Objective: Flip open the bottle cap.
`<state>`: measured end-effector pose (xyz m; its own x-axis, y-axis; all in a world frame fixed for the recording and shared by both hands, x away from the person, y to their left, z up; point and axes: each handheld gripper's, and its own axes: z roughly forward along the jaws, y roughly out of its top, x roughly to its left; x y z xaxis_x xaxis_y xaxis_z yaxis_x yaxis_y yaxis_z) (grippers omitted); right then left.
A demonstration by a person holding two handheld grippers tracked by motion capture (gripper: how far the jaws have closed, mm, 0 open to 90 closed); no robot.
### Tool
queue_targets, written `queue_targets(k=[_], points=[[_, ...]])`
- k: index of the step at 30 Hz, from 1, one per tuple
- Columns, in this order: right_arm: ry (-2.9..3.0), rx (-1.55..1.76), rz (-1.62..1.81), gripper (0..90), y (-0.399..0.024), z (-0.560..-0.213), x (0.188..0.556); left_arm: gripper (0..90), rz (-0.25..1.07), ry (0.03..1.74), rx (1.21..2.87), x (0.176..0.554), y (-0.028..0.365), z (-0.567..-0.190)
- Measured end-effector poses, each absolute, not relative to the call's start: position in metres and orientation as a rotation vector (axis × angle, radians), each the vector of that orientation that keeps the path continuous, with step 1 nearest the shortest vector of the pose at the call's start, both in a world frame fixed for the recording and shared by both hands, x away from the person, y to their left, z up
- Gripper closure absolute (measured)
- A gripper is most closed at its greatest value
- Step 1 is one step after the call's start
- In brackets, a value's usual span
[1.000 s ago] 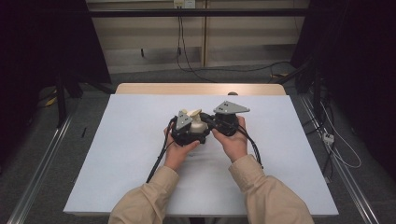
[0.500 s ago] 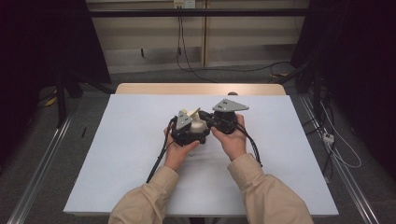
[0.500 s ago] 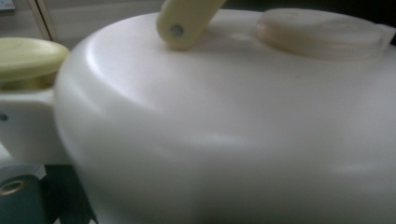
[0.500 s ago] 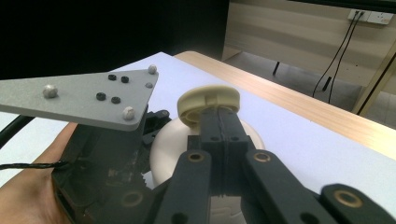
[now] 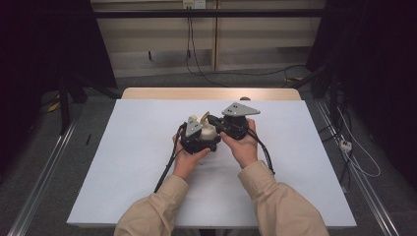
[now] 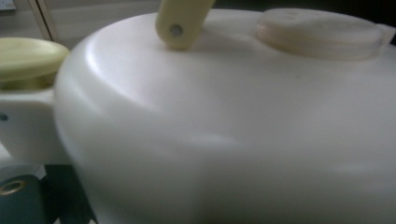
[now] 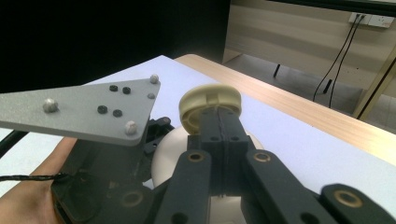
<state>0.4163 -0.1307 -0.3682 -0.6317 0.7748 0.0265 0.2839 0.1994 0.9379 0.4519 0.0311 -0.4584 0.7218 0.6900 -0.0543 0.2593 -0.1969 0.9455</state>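
Almost nothing differs from the pictures a second back: both hands sit in the same spot over the middle of the worktop (image 5: 123, 162), and the two tongs are bunched together around a small white pot (image 5: 209, 132).

The right tongs (image 7: 219, 122) are together, their black jaws meeting edge to edge just in front of a cream round cap (image 7: 211, 99) at the pot's far side. They may be pinching a thin tab on that cap, but the jaws hide the contact, so that is only a guess.

The left tongs (image 5: 196, 140) are held hard against the pot. In the left gripper view the white rounded body (image 6: 233, 140) sits right at the lens, with a cream handle arm (image 6: 180, 21) and a flat cream lid (image 6: 317, 32) above it. Their jaws are hidden, so I cannot tell whether they are clamped.

With no movement, the work looks paused, probably with one hand bracing the pot while the other works the cap.
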Motion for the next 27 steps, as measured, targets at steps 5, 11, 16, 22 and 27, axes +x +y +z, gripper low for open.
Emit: queue_targets(k=[5,11,16,22,27], points=[[2.021,0.989,1.429,90.0,-0.1295,-0.3680,0.4177,5.2,0.466,0.752,1.770,0.4518,0.0309,-0.4584],[2.024,0.991,1.427,90.0,-0.1292,-0.3685,0.4191,5.2,0.465,0.752,1.769,0.4518,0.0309,-0.4585],[2.027,0.986,1.428,90.0,-0.1278,-0.3672,0.4204,5.3,0.467,0.752,1.771,0.4518,0.0310,-0.4585],[2.027,0.983,1.421,90.0,-0.1260,-0.3662,0.4221,5.2,0.467,0.751,1.771,0.4518,0.0311,-0.4585],[2.023,0.985,1.418,90.0,-0.1257,-0.3666,0.4236,5.2,0.469,0.749,1.771,0.4517,0.0312,-0.4587]])
